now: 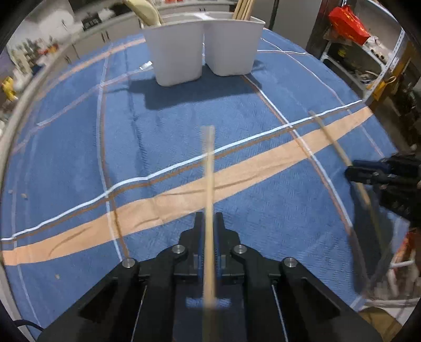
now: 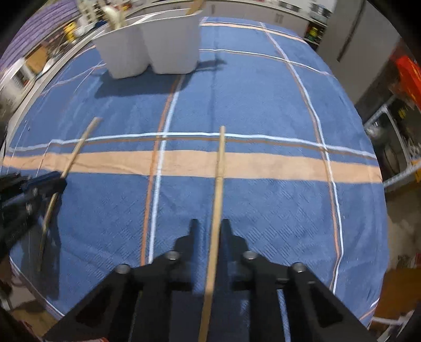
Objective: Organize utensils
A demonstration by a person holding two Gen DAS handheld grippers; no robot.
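My left gripper (image 1: 209, 218) is shut on a wooden chopstick (image 1: 209, 171) that points forward above the blue cloth. My right gripper (image 2: 209, 225) is shut on a second wooden chopstick (image 2: 219, 171), also pointing forward. Each gripper shows in the other's view: the right gripper (image 1: 368, 173) with its chopstick (image 1: 329, 134) at the right edge, the left gripper (image 2: 44, 181) with its chopstick (image 2: 81, 142) at the left edge. A white two-compartment holder (image 1: 200, 50) stands at the far side of the table; its right compartment holds several chopsticks (image 1: 243, 9), its left one a pale utensil (image 1: 143, 11). The holder also shows in the right wrist view (image 2: 155, 44).
A blue tablecloth (image 1: 236, 110) with an orange band and white lines covers the round table. Shelving with clutter and a red bag (image 1: 347, 23) stands to the right of the table. Counters and cabinets (image 1: 86, 39) run behind it.
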